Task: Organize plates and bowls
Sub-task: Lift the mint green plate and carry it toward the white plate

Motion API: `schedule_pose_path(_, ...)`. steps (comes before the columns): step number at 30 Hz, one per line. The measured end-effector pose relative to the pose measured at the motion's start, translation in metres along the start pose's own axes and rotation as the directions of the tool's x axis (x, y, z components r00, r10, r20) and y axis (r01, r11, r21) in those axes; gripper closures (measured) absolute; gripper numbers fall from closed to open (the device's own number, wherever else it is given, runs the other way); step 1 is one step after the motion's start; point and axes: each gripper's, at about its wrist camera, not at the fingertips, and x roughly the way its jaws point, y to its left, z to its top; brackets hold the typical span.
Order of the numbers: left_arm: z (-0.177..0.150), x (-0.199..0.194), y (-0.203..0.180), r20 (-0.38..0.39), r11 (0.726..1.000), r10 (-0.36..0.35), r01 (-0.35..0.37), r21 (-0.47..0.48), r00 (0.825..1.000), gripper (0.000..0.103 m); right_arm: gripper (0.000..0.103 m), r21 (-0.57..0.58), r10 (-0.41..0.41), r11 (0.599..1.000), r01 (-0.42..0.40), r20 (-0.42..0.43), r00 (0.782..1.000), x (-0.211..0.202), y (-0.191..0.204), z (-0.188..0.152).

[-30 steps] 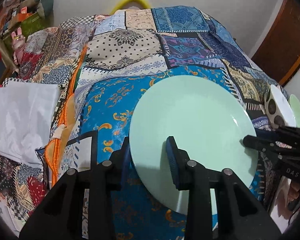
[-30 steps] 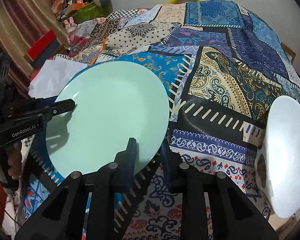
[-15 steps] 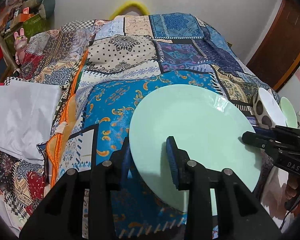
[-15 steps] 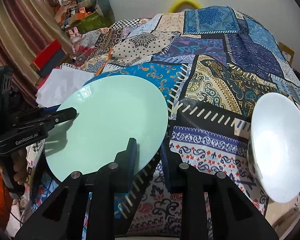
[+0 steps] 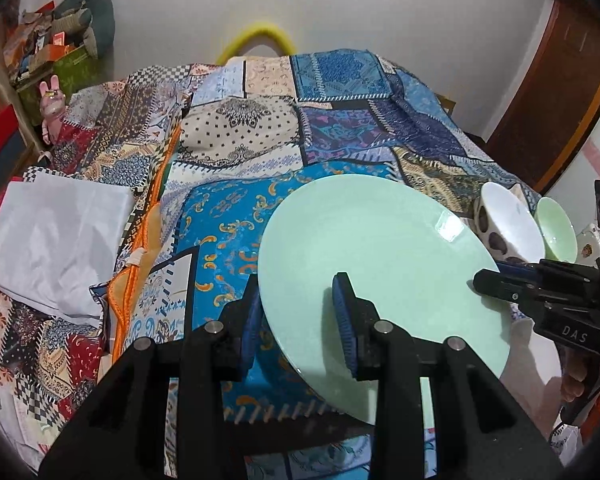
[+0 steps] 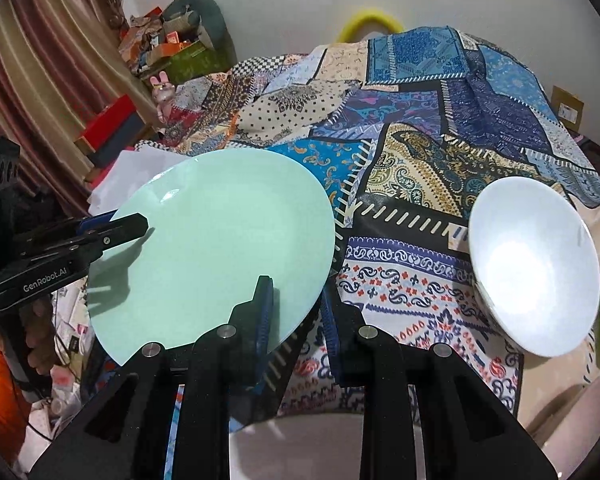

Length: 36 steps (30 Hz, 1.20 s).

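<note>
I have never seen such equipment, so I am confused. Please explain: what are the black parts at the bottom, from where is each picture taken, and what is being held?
There is no robot here. A person holds a two-finger tool in each hand, and each tool has a wide-angle camera looking along its fingers. The black parts at the bottom of each picture are that tool's own fingers.

In the left camera's view, the left gripper clamps one edge of the mint green plate; the right gripper enters from the side. In the right camera's view, the right gripper clamps the opposite edge, so both hold one plate above the patchwork cloth. Beside it stand a white bowl and a light green bowl.
</note>
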Motion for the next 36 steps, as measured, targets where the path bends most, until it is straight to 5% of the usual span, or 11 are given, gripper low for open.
schedule_pose_path(36,-0.048,-0.113,-0.098,0.092,0.997,-0.029,0.022,0.080,0.995,0.069,0.081,0.027,0.003,1.000,-0.007,0.138,0.990,-0.115,-0.013,-0.066)
